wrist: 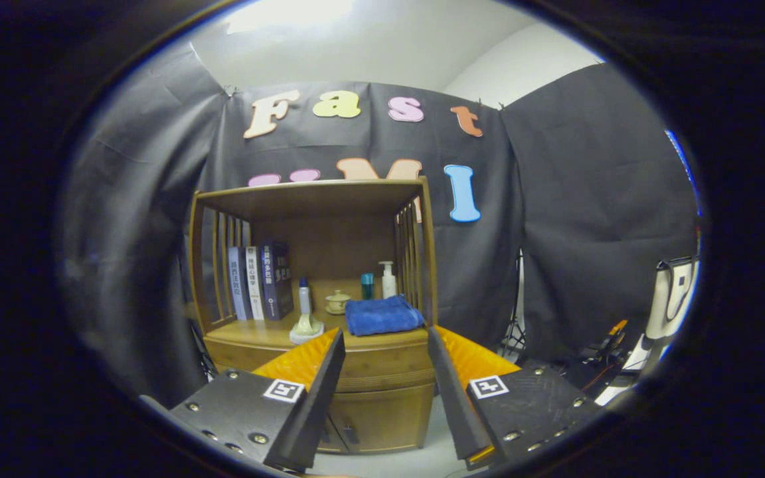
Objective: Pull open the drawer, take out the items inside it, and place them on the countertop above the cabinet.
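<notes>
A wooden cabinet (382, 418) stands some way beyond my fingers, under an open shelf unit. Its drawer (382, 370) is closed, a ribbed band across the front just below the countertop (256, 335). My gripper (386, 345) is open, held in the air well short of the cabinet, with the drawer front showing in the gap between the two fingertips. Nothing is between the fingers. What lies in the drawer is hidden.
On the countertop lie a folded blue towel (382, 315), a spray bottle on a pale base (305, 312), a small lidded cup (338, 301), a teal bottle (367, 286), a pump bottle (388, 279) and three upright books (259, 282). Bags and cables (621, 345) sit on the floor at right.
</notes>
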